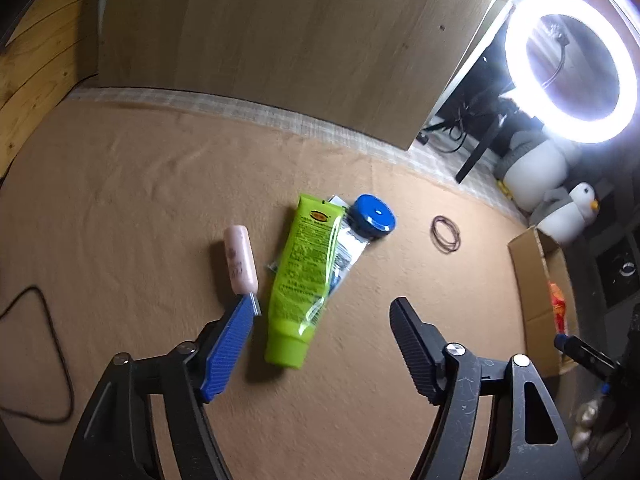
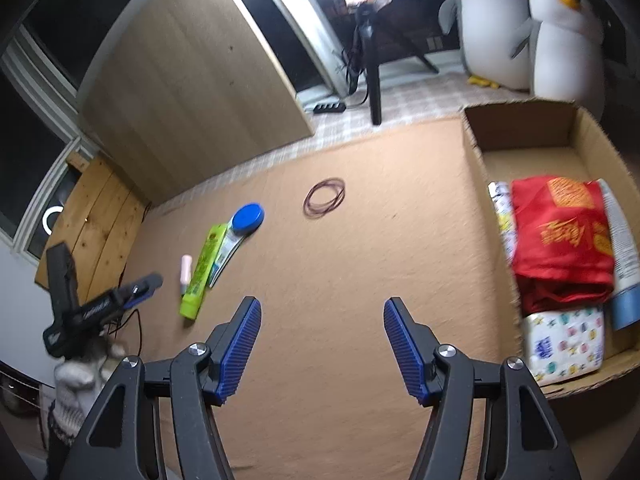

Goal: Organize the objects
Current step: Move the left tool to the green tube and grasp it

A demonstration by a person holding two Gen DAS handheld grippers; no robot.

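**A:** Both grippers are over the tan cloth (image 2: 360,248). Look at the room out there: a broad bare stretch in the middle, with the cloth's far edge running along a checked strip under the wooden panel (image 1: 280,40).

**B:** And the right side is walled off by the cardboard box (image 2: 474,148), its open top already showing a red packet (image 2: 560,236), a patterned pack (image 2: 564,344) and a white tube (image 2: 624,248) packed close together.

**A:** The right gripper (image 2: 322,308) hangs above empty cloth, jaws spread, nothing between them.

**B:** The left gripper (image 1: 322,308) is spread too, nothing clamped. The green tube (image 1: 304,276) lies between its fingers in the wrist view, cap toward the camera, flat on the cloth.

**A:** Bright lime tube, printed text down its length, a yellow emblem near the crimped end. It overlaps a clear plastic sachet (image 1: 346,256), and a blue round lid (image 1: 374,216) sits at the sachet's far end.

**B:** Just left of the tube, a pink tube (image 1: 239,260), apart from it. The blue finger (image 1: 228,348) tip sits right at its near end. Touching? The blur makes that hard to call.

**A:** The rubber bands (image 1: 445,233) lie alone, well clear, between the cluster and the box.

**B:** A black cable (image 1: 48,340) loops at the cloth's left edge.
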